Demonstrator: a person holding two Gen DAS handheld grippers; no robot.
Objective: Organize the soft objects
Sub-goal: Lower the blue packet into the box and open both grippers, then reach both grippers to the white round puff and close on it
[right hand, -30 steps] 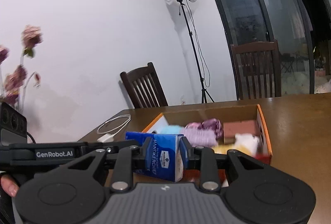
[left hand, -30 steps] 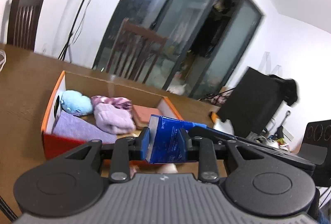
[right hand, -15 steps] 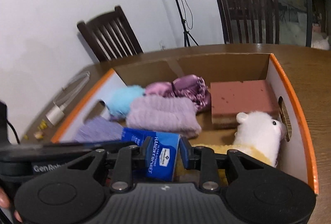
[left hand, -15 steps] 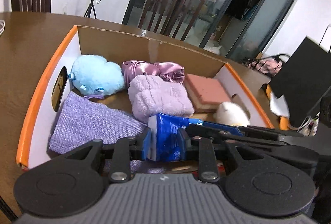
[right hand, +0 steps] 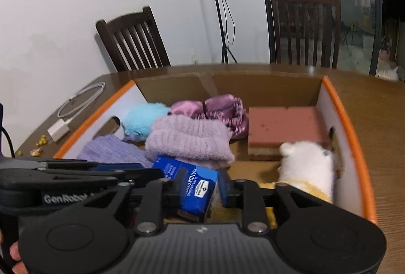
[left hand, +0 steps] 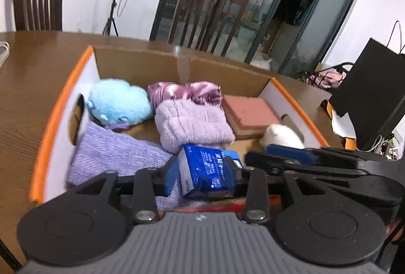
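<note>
both tongs came down into the box [left hand: 60, 107], jaws just opening.
blue pack [right hand: 195, 188] reads "handkerchief"; it lies loose between left gripper [left hand: 202, 174] and right gripper [right hand: 200, 188], both open.

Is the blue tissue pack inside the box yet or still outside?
Inside. The blue tissue pack sits low between the box's orange-edged walls, beside the purple fuzzy towel, with both grippers' fingers just opening around it.
</note>
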